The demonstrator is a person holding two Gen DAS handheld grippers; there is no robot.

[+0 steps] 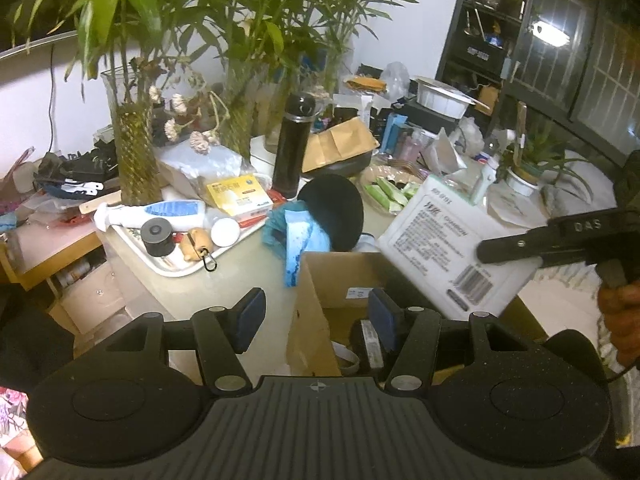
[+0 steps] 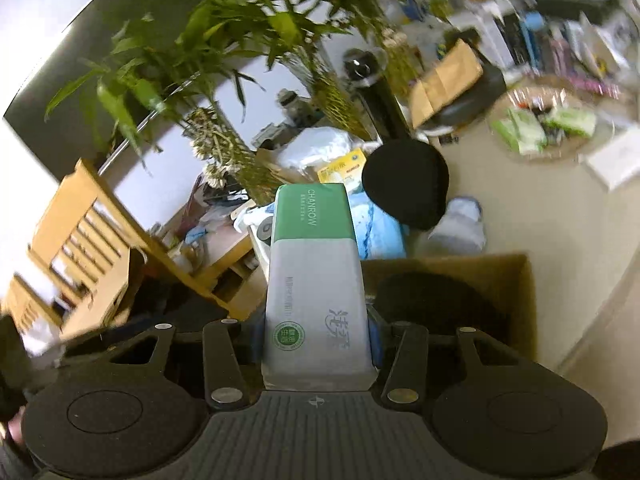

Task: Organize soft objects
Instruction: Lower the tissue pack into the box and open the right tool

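Observation:
My right gripper (image 2: 316,336) is shut on a white and green tissue pack (image 2: 314,284) and holds it tilted above an open cardboard box (image 2: 516,280). In the left wrist view the same tissue pack (image 1: 444,248) hangs over the box (image 1: 320,284), with the right gripper (image 1: 516,246) clamped on it from the right. My left gripper (image 1: 316,314) is open and empty, just in front of the box's near left wall. A round black cushion (image 1: 334,210) and a blue cloth (image 1: 296,236) lie on the table behind the box.
A white tray (image 1: 176,268) with a lotion bottle and small items sits at left. Glass vases with bamboo (image 1: 134,152) and a black flask (image 1: 292,144) stand behind. A plate of green packets (image 1: 384,196) and much clutter fill the back. A wooden chair (image 2: 80,236) stands left.

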